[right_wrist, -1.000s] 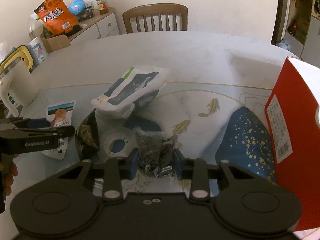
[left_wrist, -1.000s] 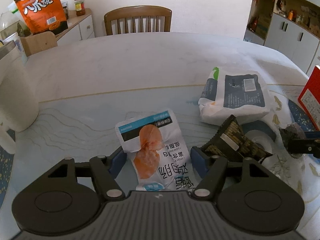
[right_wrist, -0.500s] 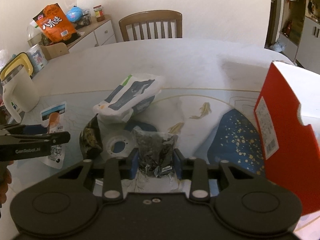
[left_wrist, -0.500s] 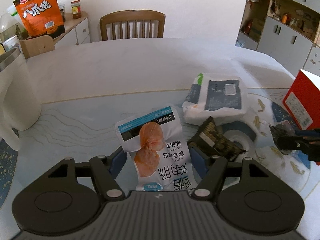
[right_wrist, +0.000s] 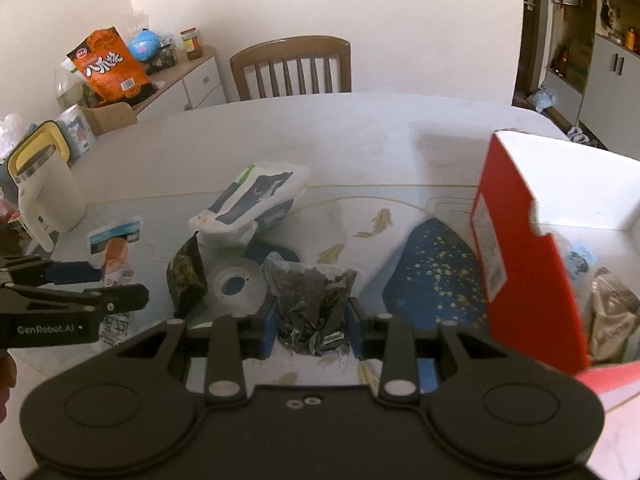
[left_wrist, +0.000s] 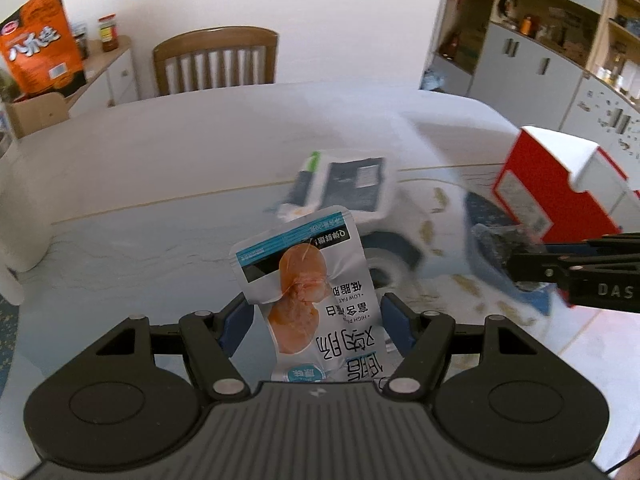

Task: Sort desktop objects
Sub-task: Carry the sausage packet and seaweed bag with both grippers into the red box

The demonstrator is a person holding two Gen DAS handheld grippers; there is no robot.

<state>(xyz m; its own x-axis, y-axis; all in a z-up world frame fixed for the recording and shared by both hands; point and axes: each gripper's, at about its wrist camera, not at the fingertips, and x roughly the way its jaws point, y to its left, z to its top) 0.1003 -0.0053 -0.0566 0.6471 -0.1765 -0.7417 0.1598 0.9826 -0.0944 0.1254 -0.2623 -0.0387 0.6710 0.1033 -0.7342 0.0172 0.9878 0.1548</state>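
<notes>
Above the table [right_wrist: 320, 132] I carry two catches: my left gripper [left_wrist: 316, 320] clenches the chicken pouch [left_wrist: 316, 300], my right gripper [right_wrist: 312, 322] the dark packet [right_wrist: 312, 304]; next, I judge, into the red box [right_wrist: 520, 240].

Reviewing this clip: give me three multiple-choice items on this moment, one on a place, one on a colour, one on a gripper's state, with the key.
1. Where does the red box stand?
A. right side of the table
B. on the chair
C. beside the kettle

2. What colour is the tall bag on the sideboard?
A. green
B. orange
C. purple

3. What does the right gripper hold?
A. nothing
B. the tape roll
C. a dark packet

Key: 1 A, the box rises at the table's right edge. 2 B, its front is orange. 3 C, the pads press the packet's sides.
</notes>
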